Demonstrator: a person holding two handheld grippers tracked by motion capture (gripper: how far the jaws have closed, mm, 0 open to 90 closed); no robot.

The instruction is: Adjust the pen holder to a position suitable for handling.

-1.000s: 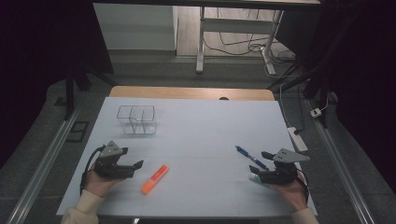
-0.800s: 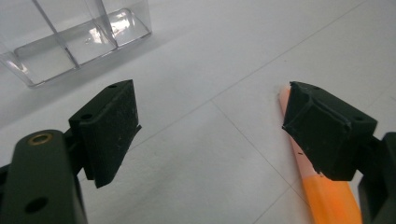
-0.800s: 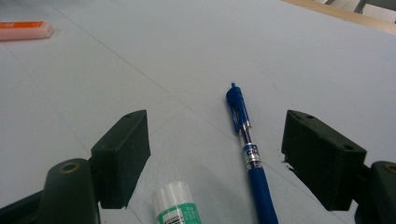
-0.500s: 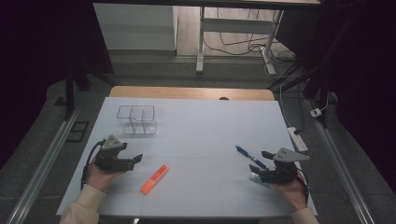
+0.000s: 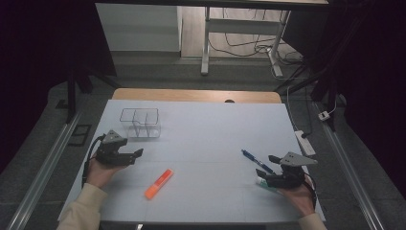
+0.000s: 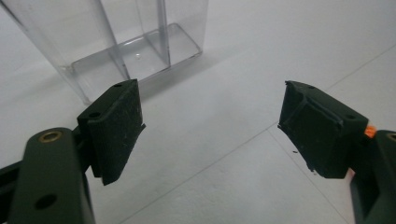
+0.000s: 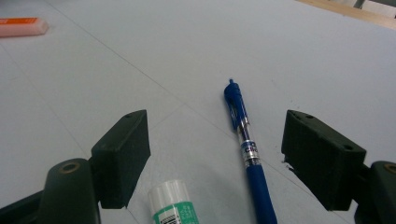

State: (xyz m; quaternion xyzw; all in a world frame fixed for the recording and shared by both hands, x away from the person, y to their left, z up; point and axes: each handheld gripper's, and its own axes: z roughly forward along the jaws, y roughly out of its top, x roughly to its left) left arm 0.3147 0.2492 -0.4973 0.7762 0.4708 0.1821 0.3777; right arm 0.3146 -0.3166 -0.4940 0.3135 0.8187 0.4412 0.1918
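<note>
A clear plastic organiser [image 5: 139, 122] with several compartments stands at the table's back left; it rises just ahead of the jaws [image 6: 135, 42]. My left gripper [image 5: 136, 155] sits open in front of it, nothing between its jaws [image 6: 212, 126]. An orange highlighter [image 5: 159, 183] lies to that gripper's right, and its tip peeks past the right jaw [image 6: 370, 131]. My right gripper [image 5: 265, 167] is open at the front right [image 7: 215, 154]. A blue pen [image 5: 255, 160] lies between its jaws [image 7: 245, 149]. A white and green glue stick [image 5: 266, 184] lies under it [image 7: 173, 205].
The white table surface [image 5: 210, 134] has a wooden strip [image 5: 191, 95] along its far edge. A power strip [image 5: 306, 142] lies off the right edge. The orange highlighter [image 7: 21, 26] shows far off to the left. Table legs and cables stand beyond the table.
My left gripper has moved forward and up the table toward the clear organiser. The right gripper has stayed where it was.
</note>
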